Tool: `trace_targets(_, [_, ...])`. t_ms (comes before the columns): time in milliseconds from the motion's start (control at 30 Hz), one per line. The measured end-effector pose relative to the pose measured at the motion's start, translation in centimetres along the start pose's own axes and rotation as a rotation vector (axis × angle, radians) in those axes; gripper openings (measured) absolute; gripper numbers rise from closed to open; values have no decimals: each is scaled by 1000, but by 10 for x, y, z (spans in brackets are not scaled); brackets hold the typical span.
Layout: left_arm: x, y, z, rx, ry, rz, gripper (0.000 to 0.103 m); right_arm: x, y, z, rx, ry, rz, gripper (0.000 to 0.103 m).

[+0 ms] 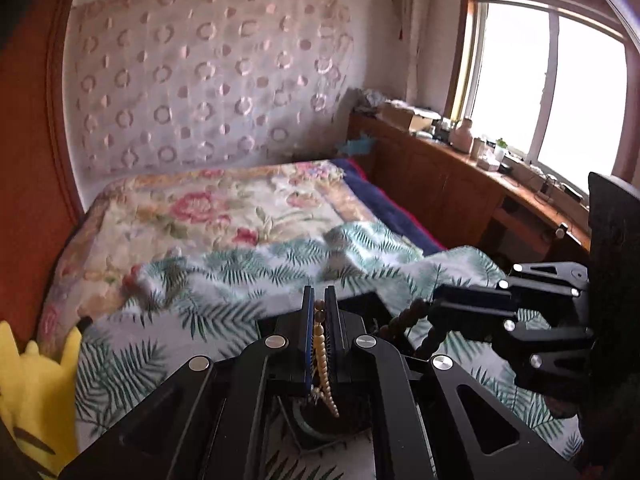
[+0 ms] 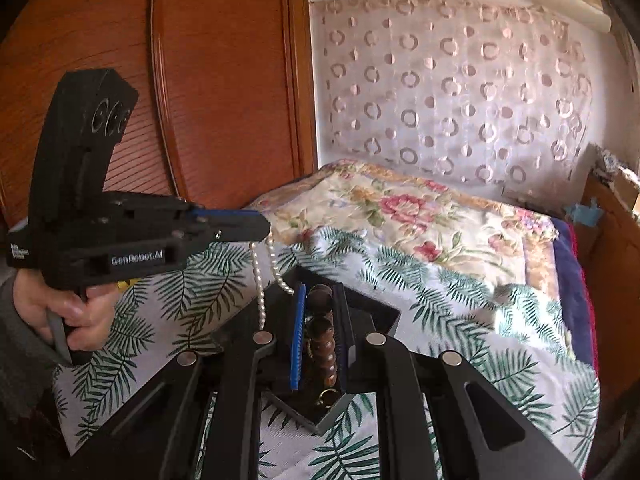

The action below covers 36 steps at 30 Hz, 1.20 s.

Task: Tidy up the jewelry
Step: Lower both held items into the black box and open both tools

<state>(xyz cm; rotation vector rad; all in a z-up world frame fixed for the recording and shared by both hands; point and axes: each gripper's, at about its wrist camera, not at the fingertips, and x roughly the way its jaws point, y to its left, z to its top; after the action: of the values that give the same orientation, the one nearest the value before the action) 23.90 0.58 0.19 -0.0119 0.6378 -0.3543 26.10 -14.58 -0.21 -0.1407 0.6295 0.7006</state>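
Note:
My left gripper (image 1: 319,292) is shut on a cream pearl necklace (image 1: 322,356), whose strand runs down between the blue pads. In the right wrist view the left gripper (image 2: 260,226) reaches in from the left, and the pearl necklace (image 2: 261,280) dangles from it over a black jewelry box (image 2: 386,312). My right gripper (image 2: 320,294) is shut on a dark brown wooden bead bracelet (image 2: 323,346) above that box. A gold ring (image 2: 326,396) lies inside the box. From the left wrist view, the right gripper (image 1: 438,300) holds the brown bracelet (image 1: 404,320) just right of my left fingers.
The box rests on a leaf-print sheet (image 2: 460,304) over a floral quilt (image 1: 208,208) on a bed. A yellow plush toy (image 1: 32,392) sits at the left. A wooden desk (image 1: 472,184) with bottles stands under the window, a wooden wardrobe (image 2: 200,80) at the left. A hand (image 2: 76,316) grips the left tool.

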Motion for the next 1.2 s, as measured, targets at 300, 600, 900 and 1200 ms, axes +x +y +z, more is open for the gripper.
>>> trace_targets(300, [22, 6, -33, -29, 70, -13, 4, 31, 6, -21, 13, 78, 14, 15])
trace_targets(600, [24, 8, -41, -39, 79, -14, 4, 43, 6, -30, 37, 111, 25, 15])
trace_targets(900, [22, 8, -44, -41, 84, -17, 4, 20, -5, -26, 83, 61, 2, 32])
trace_targets(1200, [11, -14, -44, -20, 67, -46, 9, -6, -13, -52, 129, 67, -46, 32])
